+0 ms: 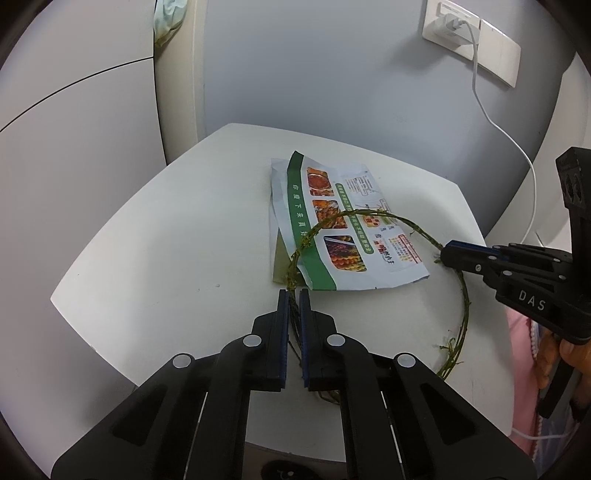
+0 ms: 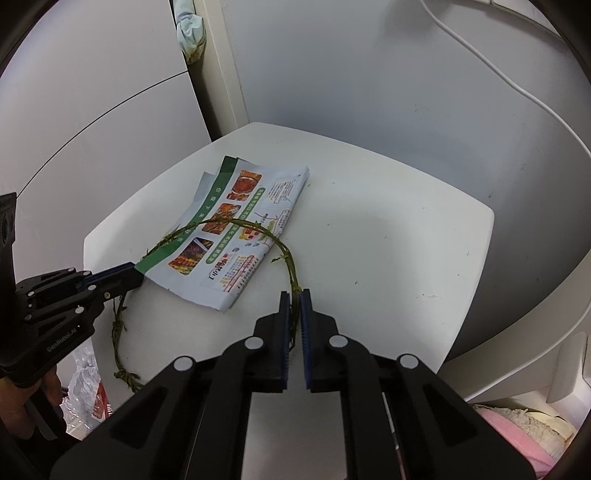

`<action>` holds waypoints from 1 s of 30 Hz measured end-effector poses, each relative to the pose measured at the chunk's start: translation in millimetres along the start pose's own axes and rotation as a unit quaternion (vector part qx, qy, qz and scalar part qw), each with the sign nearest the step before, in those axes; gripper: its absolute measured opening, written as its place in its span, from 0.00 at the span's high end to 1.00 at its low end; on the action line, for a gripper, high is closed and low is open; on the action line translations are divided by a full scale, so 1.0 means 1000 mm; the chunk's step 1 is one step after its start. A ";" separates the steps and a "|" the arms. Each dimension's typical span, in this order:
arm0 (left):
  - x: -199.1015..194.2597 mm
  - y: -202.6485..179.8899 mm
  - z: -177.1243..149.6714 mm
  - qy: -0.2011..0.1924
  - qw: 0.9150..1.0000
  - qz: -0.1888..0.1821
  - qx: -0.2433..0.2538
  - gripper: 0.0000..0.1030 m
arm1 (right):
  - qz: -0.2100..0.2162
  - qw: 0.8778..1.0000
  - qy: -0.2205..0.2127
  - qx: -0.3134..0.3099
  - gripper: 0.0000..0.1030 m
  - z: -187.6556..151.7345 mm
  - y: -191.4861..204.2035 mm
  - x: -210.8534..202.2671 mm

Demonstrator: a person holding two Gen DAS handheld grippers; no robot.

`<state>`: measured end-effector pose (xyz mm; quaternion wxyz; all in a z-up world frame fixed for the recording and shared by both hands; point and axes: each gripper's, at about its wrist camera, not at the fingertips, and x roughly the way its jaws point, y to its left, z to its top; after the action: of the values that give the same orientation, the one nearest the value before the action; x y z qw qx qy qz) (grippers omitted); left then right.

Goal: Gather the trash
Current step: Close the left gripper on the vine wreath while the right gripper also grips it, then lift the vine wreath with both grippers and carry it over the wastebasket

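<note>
room: pale grey wall behind a small white worktop (image 1: 155, 236), with a wall socket (image 1: 448, 26) and a white cable (image 1: 491, 122) hanging from it; a cabinet door stands to the left.
left gripper: the left gripper (image 1: 294, 297) has its blue-padded jaws clenched on one end of a green vine stem (image 1: 463, 295), near the front edge of the worktop; the stem runs straight between the pads.
right gripper: the right gripper (image 2: 294, 297) is likewise closed, pinching the same vine stem at its other side; in the left wrist view it comes in from the right with its tip on the stem.
vine stem: a thin, leafy loop, arching over the leaflet between the two grippers and curving down past the front edge of the worktop.
leaflet: a printed paper leaflet (image 1: 343, 225) with a green band and food photos lies flat on the worktop, under the arch of the stem, just beyond the left gripper's tips.
hand: part of a hand (image 2: 22, 402) shows on the left gripper's handle.
below the worktop: a crumpled clear bag (image 2: 86, 384) to the left, pink cloth (image 2: 513, 428) to the right.
</note>
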<state>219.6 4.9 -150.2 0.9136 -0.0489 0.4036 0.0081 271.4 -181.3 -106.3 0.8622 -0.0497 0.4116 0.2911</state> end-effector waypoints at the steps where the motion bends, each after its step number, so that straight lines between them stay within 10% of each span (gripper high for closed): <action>1: 0.000 0.000 0.000 0.000 1.000 0.000 0.000 0.96 | 0.000 1.000 -0.001 0.000 0.92 0.000 0.000 0.000; 30: -0.105 0.009 0.002 -0.066 0.997 0.037 -0.008 0.96 | 0.025 0.997 -0.061 -0.044 0.92 0.011 0.059 -0.073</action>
<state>149.5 16.6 -72.1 0.9369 -0.0405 0.3440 0.0478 210.8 -163.0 -35.9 0.8750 -0.0597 0.3465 0.3329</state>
